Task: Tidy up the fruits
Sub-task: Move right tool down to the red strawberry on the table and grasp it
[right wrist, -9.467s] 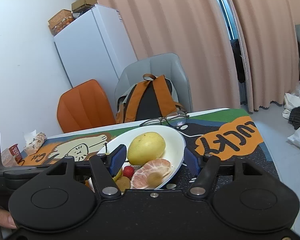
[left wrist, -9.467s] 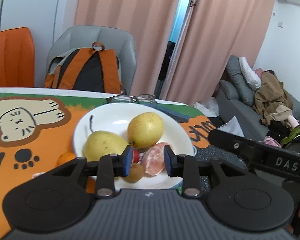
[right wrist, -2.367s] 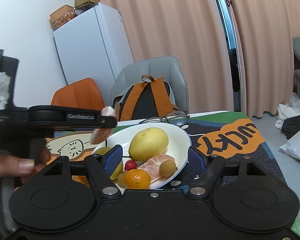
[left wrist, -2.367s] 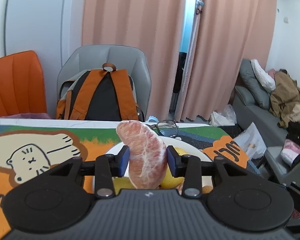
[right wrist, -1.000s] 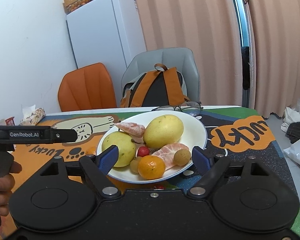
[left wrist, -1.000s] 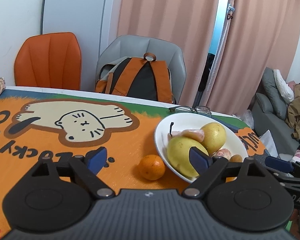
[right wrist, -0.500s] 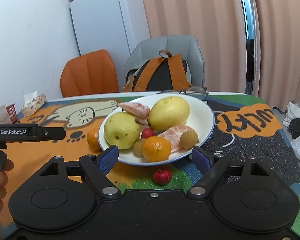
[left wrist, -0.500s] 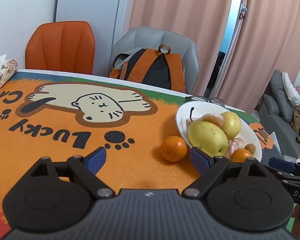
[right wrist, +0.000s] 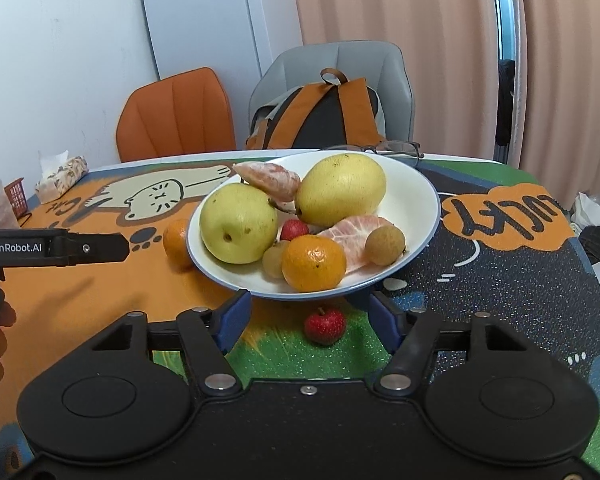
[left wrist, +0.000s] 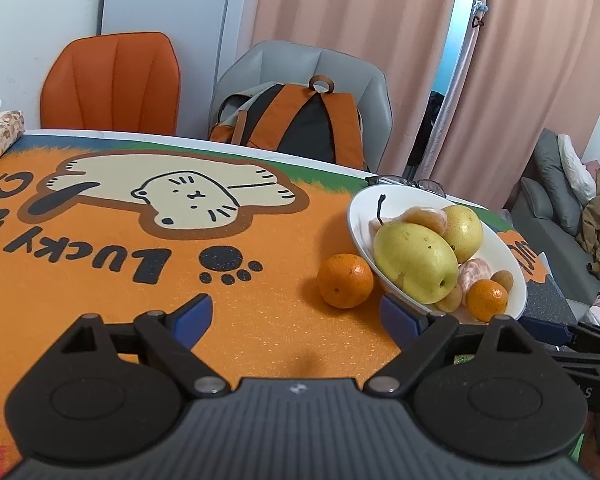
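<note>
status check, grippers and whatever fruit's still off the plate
Left gripper open, empty. Right gripper closing, red fruit ahead of its jaws, untouched. Orange on the mat beside plate. Nothing blocking.

An orange cartoon-cat mat (left wrist: 100, 280) covers the worktop. Behind it stand an orange padded chair (left wrist: 112, 80) and a grey padded chair (left wrist: 292, 64) holding an orange-and-black backpack (left wrist: 300, 120). Black-framed glasses (right wrist: 384, 147) lie beside a patterned tissue box (right wrist: 62, 178), a white fridge (right wrist: 216, 40) and pink curtains (left wrist: 340, 40).
</note>
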`<state>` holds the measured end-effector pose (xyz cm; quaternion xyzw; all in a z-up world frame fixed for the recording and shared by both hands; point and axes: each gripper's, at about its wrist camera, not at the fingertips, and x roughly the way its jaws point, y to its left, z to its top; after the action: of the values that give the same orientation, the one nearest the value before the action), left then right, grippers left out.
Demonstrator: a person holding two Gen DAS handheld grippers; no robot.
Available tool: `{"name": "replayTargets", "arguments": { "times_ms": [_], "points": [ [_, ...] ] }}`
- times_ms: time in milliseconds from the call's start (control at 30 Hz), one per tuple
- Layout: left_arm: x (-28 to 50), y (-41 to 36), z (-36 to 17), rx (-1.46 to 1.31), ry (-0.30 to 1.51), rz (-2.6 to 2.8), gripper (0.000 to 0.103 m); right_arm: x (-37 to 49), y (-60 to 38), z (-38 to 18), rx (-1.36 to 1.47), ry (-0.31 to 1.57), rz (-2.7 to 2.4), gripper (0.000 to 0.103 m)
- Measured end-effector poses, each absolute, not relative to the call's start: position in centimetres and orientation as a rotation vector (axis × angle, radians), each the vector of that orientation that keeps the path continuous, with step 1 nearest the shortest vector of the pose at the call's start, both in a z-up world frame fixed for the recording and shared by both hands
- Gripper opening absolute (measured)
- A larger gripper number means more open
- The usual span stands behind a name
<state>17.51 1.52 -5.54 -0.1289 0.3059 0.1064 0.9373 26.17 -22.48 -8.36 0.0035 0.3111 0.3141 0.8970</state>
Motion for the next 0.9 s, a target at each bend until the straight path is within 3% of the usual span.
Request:
{"name": "replayTargets", "arguments": {
  "times_ms": [133, 300, 900],
  "points": [
    [17.9, 1.1, -6.0, -0.253, 0.636, 0.204, 0.090, 26.4, -22.2, -8.8, -0.007, 0.666, 0.652, 0.054],
    [18.4, 0.9, -6.7, -0.235, 0.648, 0.201, 0.090, 26.6, -21.9, -9.3, -0.018, 0.688, 0.662, 0.026],
    [21.8, -0.7, -7.5, -0.110, 0.642, 0.235, 0.087, 25.3, -21.8, -8.1, -0.023, 0.651, 0.728, 0.026]
  ]
}}
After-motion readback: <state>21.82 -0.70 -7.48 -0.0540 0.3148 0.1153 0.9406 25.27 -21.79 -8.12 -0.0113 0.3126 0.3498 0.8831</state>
